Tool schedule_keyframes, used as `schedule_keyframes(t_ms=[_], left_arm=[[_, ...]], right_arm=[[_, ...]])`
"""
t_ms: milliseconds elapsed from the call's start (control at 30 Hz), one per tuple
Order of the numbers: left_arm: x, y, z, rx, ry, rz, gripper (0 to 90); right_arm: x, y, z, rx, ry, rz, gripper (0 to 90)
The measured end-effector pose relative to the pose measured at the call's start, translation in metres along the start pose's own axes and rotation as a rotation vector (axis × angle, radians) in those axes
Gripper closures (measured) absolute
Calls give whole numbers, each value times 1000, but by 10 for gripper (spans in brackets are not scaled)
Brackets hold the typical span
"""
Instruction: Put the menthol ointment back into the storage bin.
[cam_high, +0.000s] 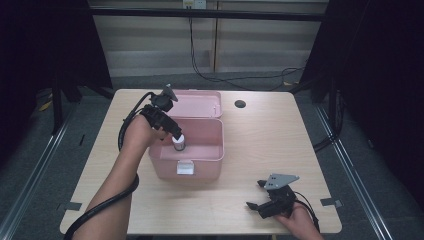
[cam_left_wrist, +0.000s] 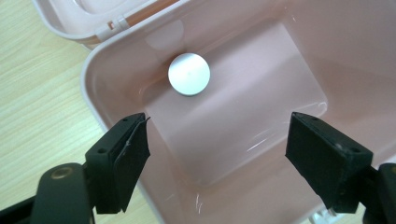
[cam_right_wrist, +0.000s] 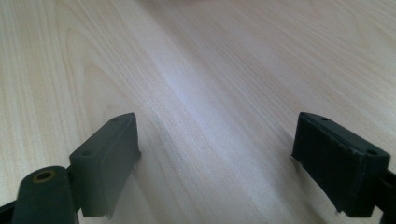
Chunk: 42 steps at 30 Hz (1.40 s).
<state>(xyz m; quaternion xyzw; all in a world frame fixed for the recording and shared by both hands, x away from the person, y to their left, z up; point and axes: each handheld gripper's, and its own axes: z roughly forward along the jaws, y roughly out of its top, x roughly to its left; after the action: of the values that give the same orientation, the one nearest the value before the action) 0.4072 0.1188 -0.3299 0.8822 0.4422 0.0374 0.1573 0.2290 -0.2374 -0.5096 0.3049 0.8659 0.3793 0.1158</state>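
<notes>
Pink box (cam_high: 200, 150) open, white-capped bottle (cam_left_wrist: 189, 74) near its back-left wall. Left hand-held gripper (cam_left_wrist: 217, 158) above it, jaws apart, empty; right hand-held gripper (cam_high: 262, 196) jaws apart on bare table (cam_high: 260, 135).

The left gripper (cam_high: 176, 136) hangs over the open pink box (cam_high: 197, 160) (a white-capped bottle (cam_high: 178, 142) inside); the right gripper (cam_high: 256, 196) rests on the table (cam_high: 260, 135).

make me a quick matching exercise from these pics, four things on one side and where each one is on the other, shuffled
Things:
1. white-capped bottle
2. left gripper
3. right gripper
4. pink box lid

Places:
A. low over the table's near right corner
B. swung open behind the pink box
C. standing inside the box
D. open above the box

Pairs: 1-C, 2-D, 3-A, 4-B
</notes>
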Motion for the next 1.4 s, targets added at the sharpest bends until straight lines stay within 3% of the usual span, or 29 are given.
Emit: schedule_keyframes(t_ms=[167,567,867,1400], left_arm=[[3,-5,-10,3,1,17,211],[17,-19,-26,4,6,-12,214],[28,-33,-29,-10,8,-37,215],[47,-66,-31,-30,18,-42,215]], right_arm=[[0,0,0,0,0,0,139],[0,0,0,0,0,0,139],[0,0,0,-1,0,-1,139],[0,0,0,0,0,1,139]])
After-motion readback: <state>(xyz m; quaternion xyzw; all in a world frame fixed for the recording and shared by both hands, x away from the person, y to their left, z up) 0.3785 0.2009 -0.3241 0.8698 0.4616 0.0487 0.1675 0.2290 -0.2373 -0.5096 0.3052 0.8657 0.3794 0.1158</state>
